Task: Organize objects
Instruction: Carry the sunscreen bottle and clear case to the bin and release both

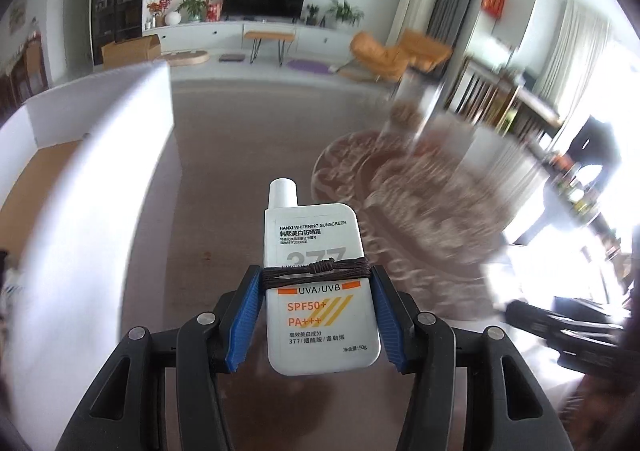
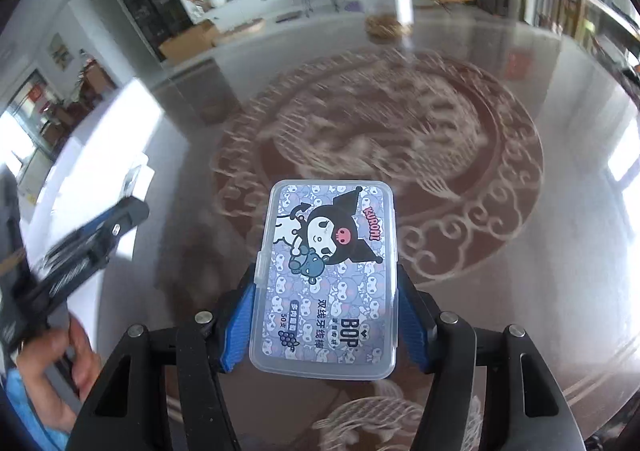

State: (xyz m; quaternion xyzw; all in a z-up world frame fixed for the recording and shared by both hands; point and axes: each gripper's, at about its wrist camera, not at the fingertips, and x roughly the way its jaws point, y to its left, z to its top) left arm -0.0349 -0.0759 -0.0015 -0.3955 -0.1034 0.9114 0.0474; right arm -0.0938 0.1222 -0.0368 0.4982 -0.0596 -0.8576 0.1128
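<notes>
Left gripper (image 1: 316, 311) clamps the sunscreen bottle (image 1: 320, 291) — right gripper (image 2: 326, 317) clamps the floss-pick box (image 2: 326, 275)

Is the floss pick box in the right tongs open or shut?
Shut: the floss pick box lid lies flush, side latch tab closed, clamped between the right tongs.

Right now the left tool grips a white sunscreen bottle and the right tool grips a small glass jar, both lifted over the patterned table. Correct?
Not quite. The right tool grips a clear Kuromi floss-pick box, not a jar, as the right wrist view shows. The left tool does grip the sunscreen bottle over the patterned table.
</notes>
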